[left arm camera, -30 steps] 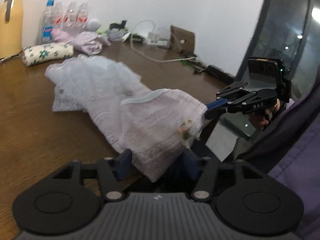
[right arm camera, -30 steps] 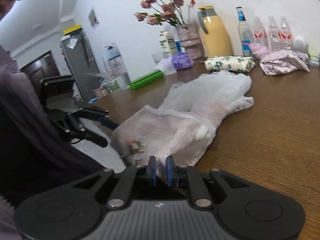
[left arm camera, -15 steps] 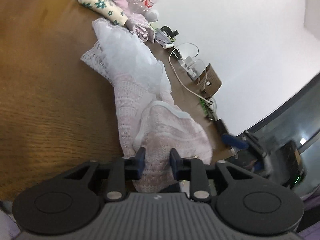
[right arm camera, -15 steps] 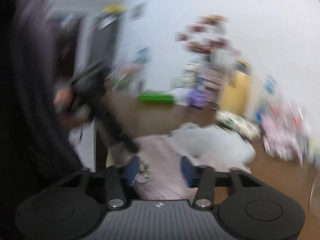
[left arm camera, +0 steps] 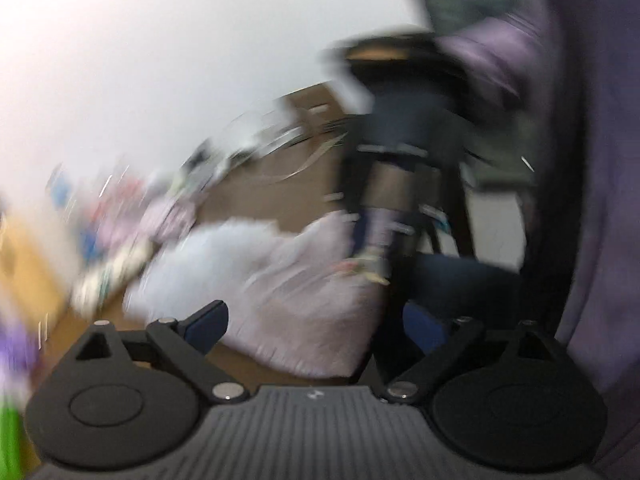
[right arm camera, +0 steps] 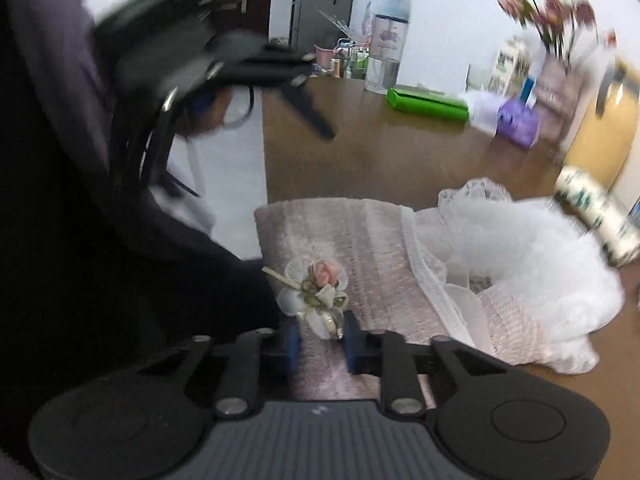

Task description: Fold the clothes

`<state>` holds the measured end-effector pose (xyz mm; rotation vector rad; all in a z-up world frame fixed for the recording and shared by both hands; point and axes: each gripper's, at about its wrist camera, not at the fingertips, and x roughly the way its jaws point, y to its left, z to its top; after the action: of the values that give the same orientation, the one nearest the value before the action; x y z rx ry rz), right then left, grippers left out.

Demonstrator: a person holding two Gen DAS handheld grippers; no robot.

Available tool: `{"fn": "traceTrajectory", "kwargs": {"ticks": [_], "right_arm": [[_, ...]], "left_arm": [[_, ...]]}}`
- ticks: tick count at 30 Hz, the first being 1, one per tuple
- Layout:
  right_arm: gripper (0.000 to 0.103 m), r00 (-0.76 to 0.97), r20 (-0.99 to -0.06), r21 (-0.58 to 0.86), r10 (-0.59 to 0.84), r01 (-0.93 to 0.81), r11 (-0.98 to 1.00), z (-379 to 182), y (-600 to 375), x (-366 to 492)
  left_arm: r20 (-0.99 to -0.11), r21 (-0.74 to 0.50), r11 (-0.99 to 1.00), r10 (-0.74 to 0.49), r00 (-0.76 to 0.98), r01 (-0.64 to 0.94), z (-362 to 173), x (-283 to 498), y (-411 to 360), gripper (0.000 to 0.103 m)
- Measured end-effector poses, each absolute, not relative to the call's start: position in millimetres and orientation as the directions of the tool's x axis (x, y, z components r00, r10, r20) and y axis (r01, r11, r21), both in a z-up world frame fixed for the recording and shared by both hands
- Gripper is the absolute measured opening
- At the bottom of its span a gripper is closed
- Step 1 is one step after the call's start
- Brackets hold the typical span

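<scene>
In the left wrist view, heavily blurred, the left gripper has just been opening and its jaws stand wide apart, the pads clear of the cloth. The pink dress lies ahead of them at the near edge of the desk, its white tulle skirt spreading toward the far side. Above the dress's near end the right gripper comes down onto the cloth by a small flower trim; its jaws cannot be read here. A purple sleeve fills the right side.

In the right wrist view the right gripper has just been closing, and its blue pads pinch a narrow fold of the pink dress just below the flower trim, at the desk's near edge. The tulle skirt trails to the right. The left gripper hangs above the desk's left edge, apart from the dress. A green box and a purple bag sit toward the far edge.
</scene>
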<state>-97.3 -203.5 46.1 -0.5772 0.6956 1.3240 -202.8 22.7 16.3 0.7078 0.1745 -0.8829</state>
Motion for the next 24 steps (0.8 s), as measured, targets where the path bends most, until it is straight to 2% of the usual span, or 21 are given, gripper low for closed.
{"fn": "traceTrajectory", "kwargs": {"ticks": [3,6,7,8,9,10,11,13,14,15,16,20,22,23,24], "right_arm": [[0.014,-0.049,-0.728,0.183,0.684,-0.975,0.125,49,-210,-77],[0.014,-0.19,-0.662,0.362,0.725,-0.928,0.088,53,-222,-62],[0.014,-0.214,-0.638,0.402,0.74,-0.912,0.083,54,-227,-58],[0.014,-0.23,-0.616,0.434,0.754,-0.897,0.081,56,-232,-55],[0.014,-0.246,-0.593,0.466,0.767,-0.881,0.078,57,-237,-51],[0.015,-0.235,-0.587,0.471,0.775,-0.877,0.091,58,-241,-50],[0.02,-0.212,-0.588,0.465,0.78,-0.878,0.112,59,-244,-49],[0.04,-0.155,-0.588,0.446,0.794,-0.881,0.158,60,-254,-47],[0.068,-0.108,-0.579,0.417,0.808,-0.891,0.18,61,-261,-49],[0.088,-0.058,-0.566,0.383,0.823,-0.902,0.2,62,-267,-53],[0.089,-0.008,-0.55,0.349,0.835,-0.911,0.221,62,-274,-57],[0.087,0.069,-0.494,0.284,0.867,-0.929,0.236,48,-290,-72],[0.08,0.084,-0.465,0.29,0.881,-0.926,0.241,43,-291,-68],[0.058,0.093,-0.459,0.312,0.883,-0.914,0.258,40,-290,-61],[0.029,0.1,-0.459,0.344,0.883,-0.896,0.281,36,-288,-53]], "left_arm": [[-0.355,0.686,0.275,-0.682,0.64,0.674,-6,-208,7,0.097],[-0.378,0.725,0.189,-0.695,0.612,0.662,-16,-199,-1,0.095],[-0.397,0.717,0.169,-0.699,0.595,0.677,-16,-195,-2,0.089],[-0.418,0.703,0.151,-0.703,0.576,0.695,-16,-192,-2,0.071],[-0.453,0.669,0.138,-0.704,0.547,0.73,-13,-186,-4,0.057],[-0.491,0.625,0.127,-0.704,0.514,0.771,-10,-179,-5,0.026],[-0.532,0.557,0.134,-0.7,0.476,0.819,-5,-170,-6,0.021],[-0.576,0.407,0.186,-0.708,0.41,0.894,6,-149,-3,0.02],[-0.589,0.317,0.219,-0.717,0.373,0.923,11,-137,1,0.019],[-0.594,0.218,0.257,-0.731,0.337,0.942,14,-124,4,0.018],[-0.591,0.12,0.29,-0.748,0.303,0.949,15,-110,10,0.018],[-0.563,-0.232,0.37,-0.805,0.186,0.899,16,-59,29,0.017],[-0.558,-0.368,0.378,-0.821,0.123,0.849,13,-38,33,0.017],[-0.554,-0.421,0.38,-0.827,0.098,0.824,11,-30,34,0.017],[-0.548,-0.469,0.391,-0.832,0.086,0.792,11,-23,33,0.018]]}}
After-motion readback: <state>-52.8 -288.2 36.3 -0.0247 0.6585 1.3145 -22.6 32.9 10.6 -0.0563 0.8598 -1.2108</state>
